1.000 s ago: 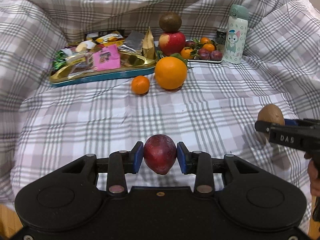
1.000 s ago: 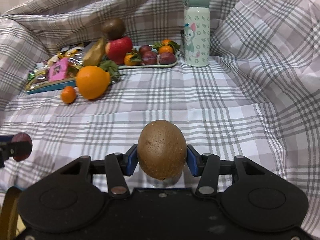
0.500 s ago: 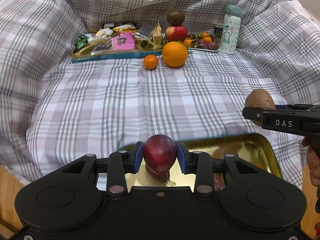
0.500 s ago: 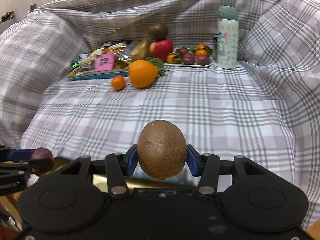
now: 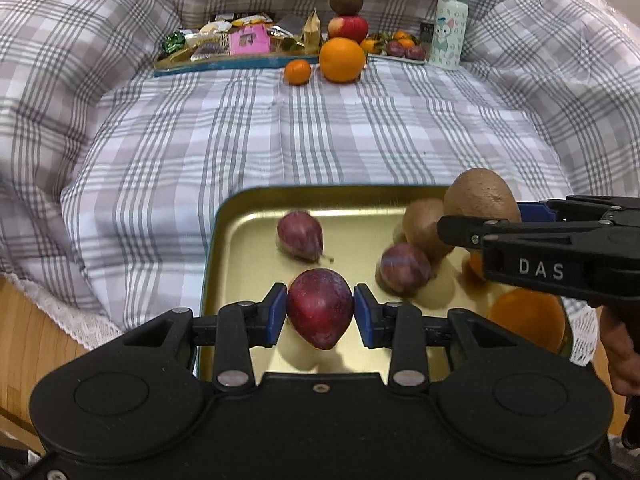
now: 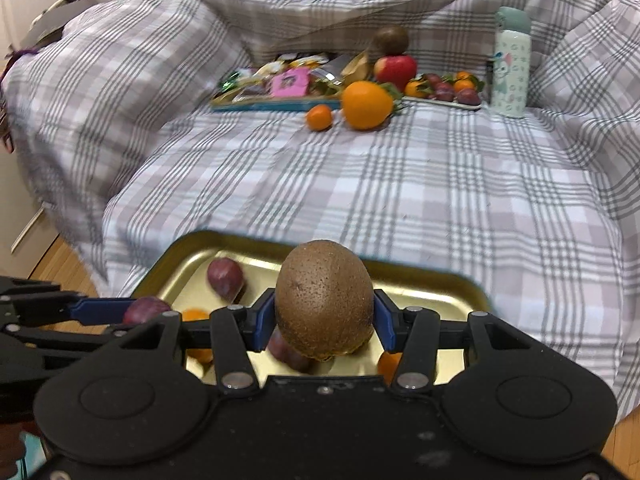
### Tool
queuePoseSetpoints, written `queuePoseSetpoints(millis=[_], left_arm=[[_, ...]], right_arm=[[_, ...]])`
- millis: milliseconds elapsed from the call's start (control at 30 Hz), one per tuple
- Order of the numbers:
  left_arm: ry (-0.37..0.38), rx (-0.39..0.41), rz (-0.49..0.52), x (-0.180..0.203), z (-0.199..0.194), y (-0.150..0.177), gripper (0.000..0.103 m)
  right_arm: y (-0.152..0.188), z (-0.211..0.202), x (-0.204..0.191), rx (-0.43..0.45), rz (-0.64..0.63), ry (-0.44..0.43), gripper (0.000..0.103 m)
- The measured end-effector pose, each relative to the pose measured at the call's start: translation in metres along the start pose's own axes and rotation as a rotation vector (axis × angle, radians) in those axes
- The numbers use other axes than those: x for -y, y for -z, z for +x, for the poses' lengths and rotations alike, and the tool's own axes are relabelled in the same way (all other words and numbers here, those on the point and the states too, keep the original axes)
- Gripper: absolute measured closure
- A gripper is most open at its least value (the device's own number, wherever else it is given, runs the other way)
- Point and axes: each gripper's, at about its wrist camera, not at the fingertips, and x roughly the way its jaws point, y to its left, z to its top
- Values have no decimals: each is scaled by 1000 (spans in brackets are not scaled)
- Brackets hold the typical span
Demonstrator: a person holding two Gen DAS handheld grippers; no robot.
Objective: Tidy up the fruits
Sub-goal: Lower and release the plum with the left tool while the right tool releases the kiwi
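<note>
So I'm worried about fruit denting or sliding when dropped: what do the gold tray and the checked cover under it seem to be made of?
The gold rectangular tray looks like thin polished metal: its glossy floor mirrors the fruit, and it has a rolled rim with a teal outer edge. The grey-and-white checked cover looks like soft woven fabric, matte, creased and draping in folds; the exact fibre can't be told.

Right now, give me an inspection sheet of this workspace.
Surface: plaid bedcover, rumpled at the edges.
Job's things: gold tray near the front edge, holding two plums, a kiwi and oranges; large orange and small mandarin loose on the cover; small fruit plate at the back.
Clutter: snack tray; cartoon bottle, upright.
Tools: left tool shut on a plum; right tool shut on a kiwi; both over the gold tray.
Cables: nothing seen.
Surroundings: wooden floor.
</note>
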Motion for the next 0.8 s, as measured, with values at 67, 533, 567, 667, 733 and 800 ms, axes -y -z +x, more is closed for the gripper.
queuePoseSetpoints(millis=[67, 533, 567, 667, 733, 800], left_arm=[[-11, -5, -3, 0, 1, 6, 58], [-52, -8, -31, -3, 4, 28, 58], [-54, -9, -33, -3, 4, 28, 58], [-52, -12, -43, -5, 4, 30, 58], [-45, -21, -53, -6, 4, 31, 58], [-36, -21, -60, -7, 4, 31, 58]], right_arm=[[7, -2, -4, -7, -17, -6, 51], [39, -7, -23, -28, -101, -4, 51], [41, -8, -24, -30, -103, -5, 51], [45, -8, -24, -39, -102, -9, 51], [46, -6, -25, -48, -101, -11, 51], [48, -4, -25, -58, -98, -12, 51]])
